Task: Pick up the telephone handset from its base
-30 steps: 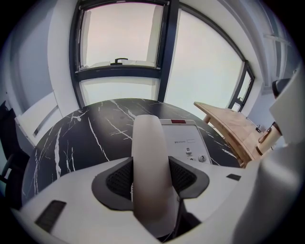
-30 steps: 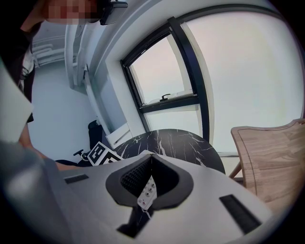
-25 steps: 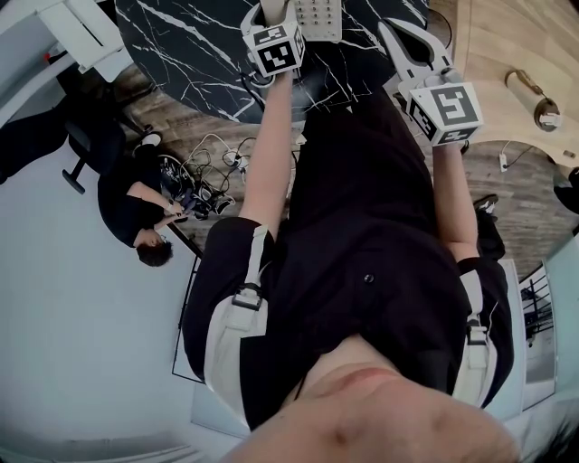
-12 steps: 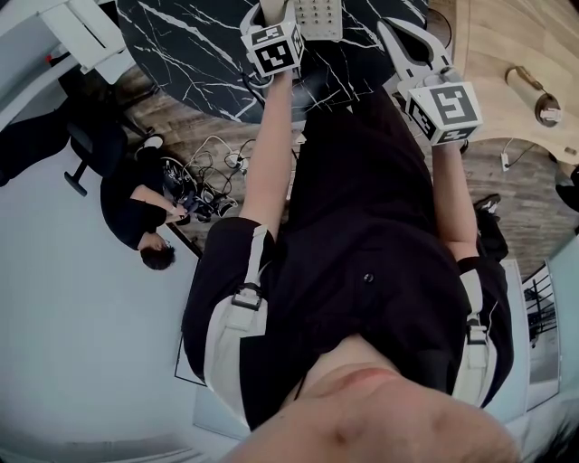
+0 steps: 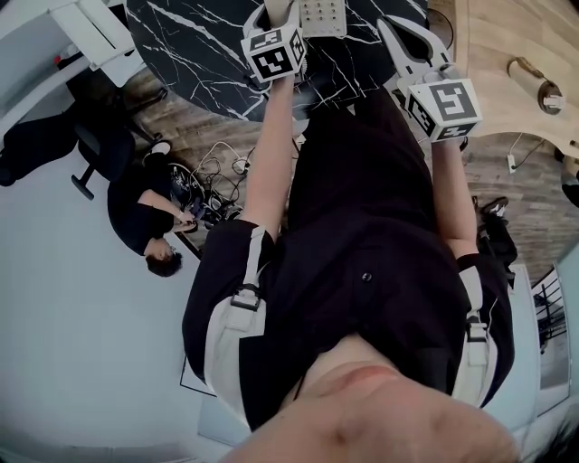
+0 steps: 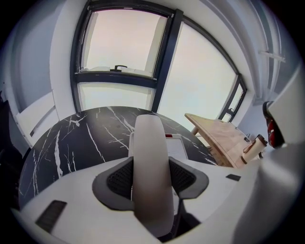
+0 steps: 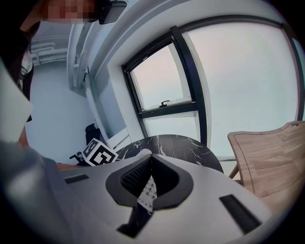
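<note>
A pale telephone handset [image 6: 150,143] stands lengthwise between the jaws of my left gripper [image 6: 151,174], whose dark pads [image 6: 119,178] press on both its sides. It hangs above the black marble table [image 6: 71,143], with the white telephone base [image 6: 180,145] just behind it. In the head view the left gripper [image 5: 274,18] is at the top edge beside the base's keypad [image 5: 321,14]. My right gripper [image 7: 150,157] is to the right of the base, tips together and holding nothing; the keypad [image 7: 148,193] shows through the gap below its tips.
A light wooden table [image 5: 511,45] with a small roll [image 5: 536,90] on it stands right of the marble table [image 5: 199,45]. On the floor at left sits a person [image 5: 145,222] among cables. Large windows lie beyond the tables.
My left gripper has risen a little with the handset in it. The right gripper has kept still.
</note>
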### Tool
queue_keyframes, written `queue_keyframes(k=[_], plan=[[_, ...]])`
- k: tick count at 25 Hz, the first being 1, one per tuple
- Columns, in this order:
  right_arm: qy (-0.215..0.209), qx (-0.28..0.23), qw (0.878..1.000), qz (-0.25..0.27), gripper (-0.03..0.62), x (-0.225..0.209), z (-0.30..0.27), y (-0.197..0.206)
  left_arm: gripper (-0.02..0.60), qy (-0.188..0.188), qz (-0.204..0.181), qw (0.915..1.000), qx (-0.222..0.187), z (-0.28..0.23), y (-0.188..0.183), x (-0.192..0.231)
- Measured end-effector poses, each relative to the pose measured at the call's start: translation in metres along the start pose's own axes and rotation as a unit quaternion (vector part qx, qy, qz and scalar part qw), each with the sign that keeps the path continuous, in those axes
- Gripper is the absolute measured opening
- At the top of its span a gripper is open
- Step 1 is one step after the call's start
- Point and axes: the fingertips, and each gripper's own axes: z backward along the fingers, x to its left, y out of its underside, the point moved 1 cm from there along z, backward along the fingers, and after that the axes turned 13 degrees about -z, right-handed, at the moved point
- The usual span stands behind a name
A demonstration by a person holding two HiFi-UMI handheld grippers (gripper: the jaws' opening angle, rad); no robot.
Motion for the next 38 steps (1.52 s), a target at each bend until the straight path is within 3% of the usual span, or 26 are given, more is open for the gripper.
queue_keyframes(k=[10,18,29,38], plan=[[0.026,-0.051,0.998,0.005,0.031,0.024,0.027,-0.005,0.222,0.041,-0.018,0.9976,-0.053,0.048,-0.021,-0.015],[0.045,-0.095,0.994,0.014,0.029,0.046,0.053,-0.011,0.222,0.086,-0.037,0.9907,-0.099,0.094,-0.038,-0.038],[0.058,-0.156,0.985,0.036,0.029,0.073,0.083,-0.031,0.222,0.149,-0.058,0.9699,-0.184,0.172,-0.076,-0.063],[0.054,-0.196,0.977,0.057,0.029,0.098,0.098,-0.052,0.222,0.177,-0.070,0.9506,-0.245,0.230,-0.107,-0.066]])
